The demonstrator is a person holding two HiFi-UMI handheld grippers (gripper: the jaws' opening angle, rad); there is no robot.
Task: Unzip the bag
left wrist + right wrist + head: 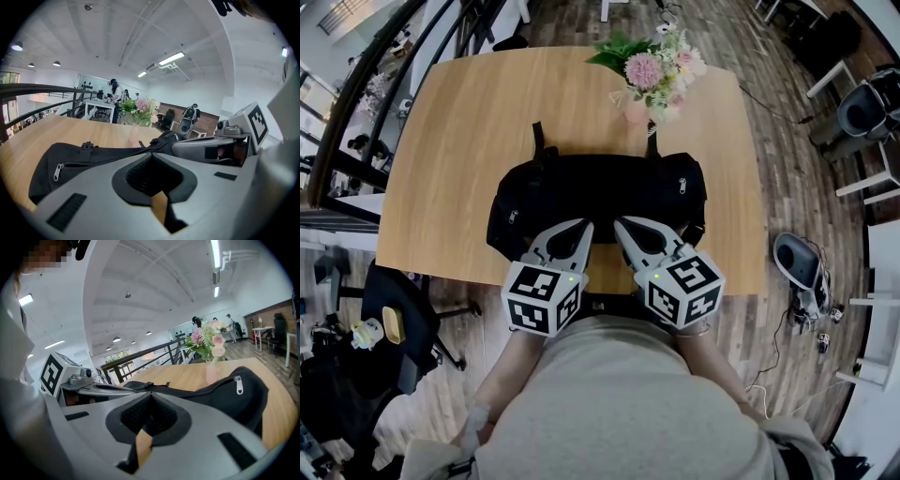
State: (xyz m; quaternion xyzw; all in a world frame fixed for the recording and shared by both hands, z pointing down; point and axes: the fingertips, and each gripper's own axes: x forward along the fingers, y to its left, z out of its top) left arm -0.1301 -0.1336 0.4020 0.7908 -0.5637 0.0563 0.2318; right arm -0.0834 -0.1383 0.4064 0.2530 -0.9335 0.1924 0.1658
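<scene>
Bag (598, 202) zipped on table (459, 122)

Black matt cloth bag (598, 202); smooth wood table (469, 122); metal zipper pulls (239, 385).

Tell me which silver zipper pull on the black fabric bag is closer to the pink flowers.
The zipper pull at the black fabric bag's right end, where the pink flowers stand; the other pull hangs at its left end.

Black bag (598, 202), light wood table (469, 122), pink and white flowers (661, 70), grey claws with black-and-white marker cubes (542, 296)
</scene>
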